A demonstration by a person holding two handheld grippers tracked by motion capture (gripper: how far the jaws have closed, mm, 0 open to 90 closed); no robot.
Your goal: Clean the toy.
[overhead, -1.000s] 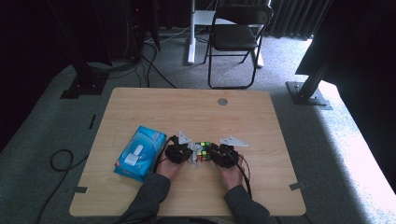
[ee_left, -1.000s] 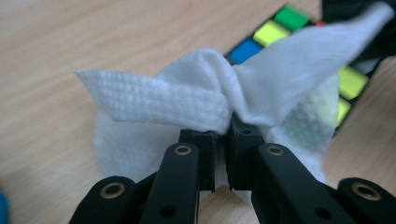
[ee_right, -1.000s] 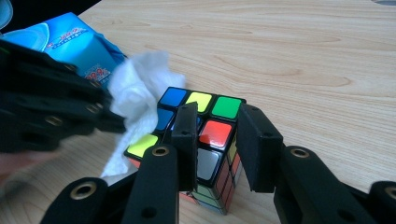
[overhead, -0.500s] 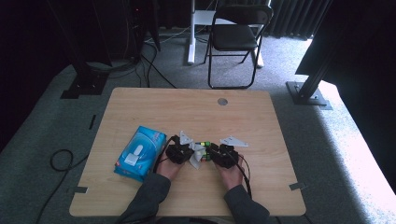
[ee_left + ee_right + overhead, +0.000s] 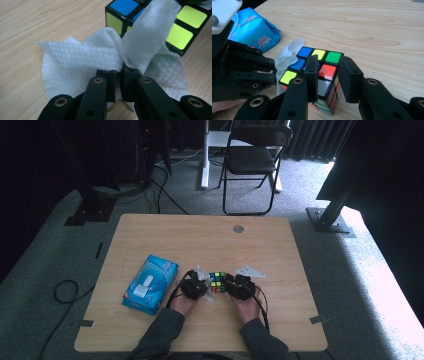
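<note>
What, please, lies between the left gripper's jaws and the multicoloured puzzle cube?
A white textured tissue: the left gripper pinches it, and it drapes against the multicoloured puzzle cube, as the left gripper view shows.

High view overhead, facing forward-down, gripper views close, all sharing cube (image 5: 217,282).

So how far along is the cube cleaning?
A wipe is already out of the blue pack and pinched in the left gripper. Right now it lies against the puzzle cube, which the right gripper steadies on the table. How many faces are left to wipe, I cannot tell.
</note>
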